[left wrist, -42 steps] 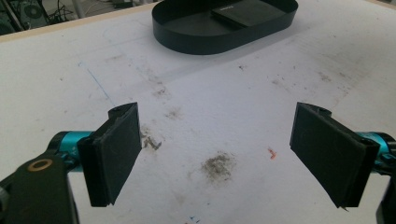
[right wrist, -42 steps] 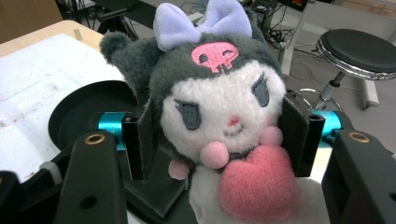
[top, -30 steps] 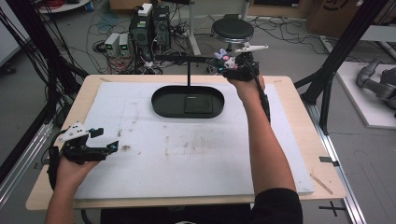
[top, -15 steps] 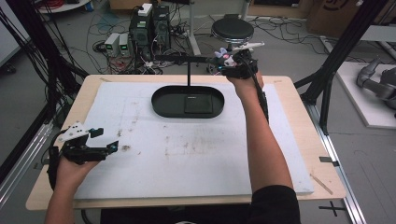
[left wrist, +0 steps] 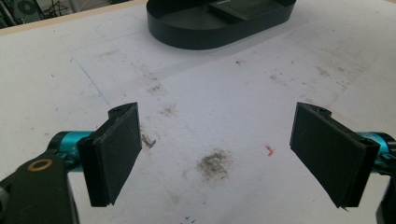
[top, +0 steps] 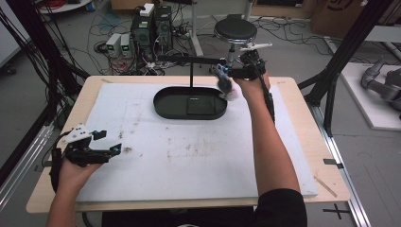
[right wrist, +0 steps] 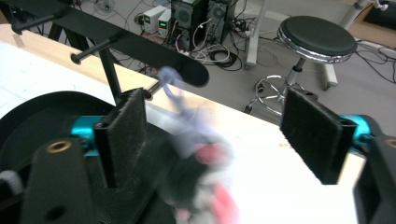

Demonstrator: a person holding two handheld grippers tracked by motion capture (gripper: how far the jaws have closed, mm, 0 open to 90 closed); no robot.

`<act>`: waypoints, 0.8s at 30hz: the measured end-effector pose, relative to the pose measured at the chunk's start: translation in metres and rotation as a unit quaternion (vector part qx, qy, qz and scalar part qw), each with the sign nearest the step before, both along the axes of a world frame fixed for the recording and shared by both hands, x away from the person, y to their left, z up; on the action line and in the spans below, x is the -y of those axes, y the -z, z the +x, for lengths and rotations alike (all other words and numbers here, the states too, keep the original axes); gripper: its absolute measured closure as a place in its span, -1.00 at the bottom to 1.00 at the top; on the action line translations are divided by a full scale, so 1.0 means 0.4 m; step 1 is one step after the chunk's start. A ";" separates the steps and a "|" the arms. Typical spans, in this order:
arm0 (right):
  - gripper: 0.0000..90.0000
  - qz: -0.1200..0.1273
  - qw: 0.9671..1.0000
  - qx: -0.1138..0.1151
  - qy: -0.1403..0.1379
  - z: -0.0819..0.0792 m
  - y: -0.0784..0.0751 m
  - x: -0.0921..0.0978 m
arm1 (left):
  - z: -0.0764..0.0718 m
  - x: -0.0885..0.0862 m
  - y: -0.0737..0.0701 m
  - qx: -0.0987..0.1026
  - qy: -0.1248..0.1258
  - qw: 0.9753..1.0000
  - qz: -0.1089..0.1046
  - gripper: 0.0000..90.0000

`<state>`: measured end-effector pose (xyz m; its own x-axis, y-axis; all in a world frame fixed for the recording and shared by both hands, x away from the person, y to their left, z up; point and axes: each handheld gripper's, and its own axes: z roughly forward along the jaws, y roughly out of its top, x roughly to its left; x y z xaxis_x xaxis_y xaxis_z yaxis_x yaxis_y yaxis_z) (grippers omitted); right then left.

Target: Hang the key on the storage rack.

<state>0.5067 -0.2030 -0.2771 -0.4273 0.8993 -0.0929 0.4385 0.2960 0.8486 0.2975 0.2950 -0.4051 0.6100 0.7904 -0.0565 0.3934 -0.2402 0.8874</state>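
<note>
A small plush toy (right wrist: 201, 182), grey, white and pink, is blurred with motion between the wide-apart jaws of my right gripper (right wrist: 219, 135), which is open. Its purple loop (right wrist: 167, 79) reaches up to a peg of the black rack bar (right wrist: 140, 49) and seems hooked on it. From above, the toy (top: 227, 84) dangles at the right end of the bar (top: 189, 59), just left of my right gripper (top: 235, 72). The rack's black oval base (top: 163, 101) lies below. My left gripper (top: 108, 143) rests open and holding nothing over the white mat (left wrist: 233, 107).
The white mat (top: 198, 156) covers most of the wooden table (top: 302, 123). The oval base (left wrist: 187, 35) lies far ahead of my left gripper. Beyond the table's far edge stand a round stool (right wrist: 317, 37), computer boxes (top: 151, 26) and floor cables.
My right gripper has opened and let go of the plush toy. The toy has dropped from bar height and now swings below the peg on its loop. My left gripper has stayed put.
</note>
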 end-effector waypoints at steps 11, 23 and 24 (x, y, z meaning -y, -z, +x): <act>-0.53 -0.016 1.000 -0.011 -0.017 -0.023 0.011 0.008 | 0.001 0.005 0.000 0.000 0.003 1.000 0.000 -0.63; -0.54 -0.024 0.997 -0.014 -0.072 -0.079 0.003 0.008 | 0.006 0.019 -0.001 0.002 0.012 1.000 0.001 -0.63; -0.54 -0.022 0.997 -0.018 -0.076 -0.085 0.002 0.008 | 0.007 0.021 -0.002 0.002 0.013 1.000 -0.001 -0.63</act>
